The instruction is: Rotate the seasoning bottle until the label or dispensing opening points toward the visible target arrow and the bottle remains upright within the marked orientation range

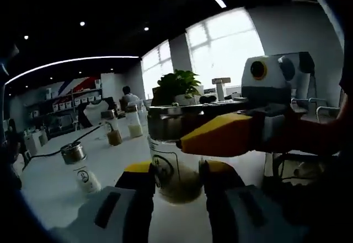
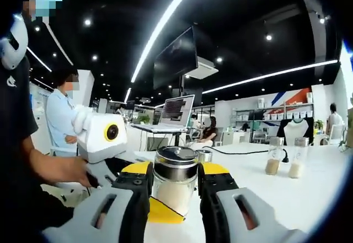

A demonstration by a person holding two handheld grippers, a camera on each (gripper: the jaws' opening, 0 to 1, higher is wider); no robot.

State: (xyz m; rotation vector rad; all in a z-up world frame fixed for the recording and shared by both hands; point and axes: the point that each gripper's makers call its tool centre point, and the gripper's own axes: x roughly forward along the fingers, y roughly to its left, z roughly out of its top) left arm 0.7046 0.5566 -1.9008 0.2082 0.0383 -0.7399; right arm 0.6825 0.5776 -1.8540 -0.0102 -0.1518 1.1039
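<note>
Both jaws of the left gripper (image 1: 176,183) stand on either side of the seasoning bottle (image 1: 172,160), pressed against its glass near the base, so this gripper is closed on it. The bottle stands upright on the white desk (image 1: 49,193), with a metal cap, a round printed label facing the camera and dark seasoning in the bottom. In the left gripper view the right gripper (image 1: 242,133) comes in from the right, its yellow tip touching the bottle just under the cap.

In the right gripper view the right gripper (image 2: 173,183) has its two black jaws flanking the same bottle (image 2: 174,179); they sit tight to the glass, holding it. A yellow part of the left gripper (image 2: 157,210) lies under the bottle, and a hand (image 2: 66,168) grips the handle at the left.

Farther out on the desk, a second small bottle (image 1: 80,166) stands toward the left edge, and two more jars (image 1: 124,124) stand farther back. A black cable (image 1: 60,146) runs across the surface. A potted plant (image 1: 179,86) sits at the far edge by the windows. A laptop (image 2: 168,113) stands open beyond the desk, with a person in a light shirt (image 2: 60,116) at the left.
</note>
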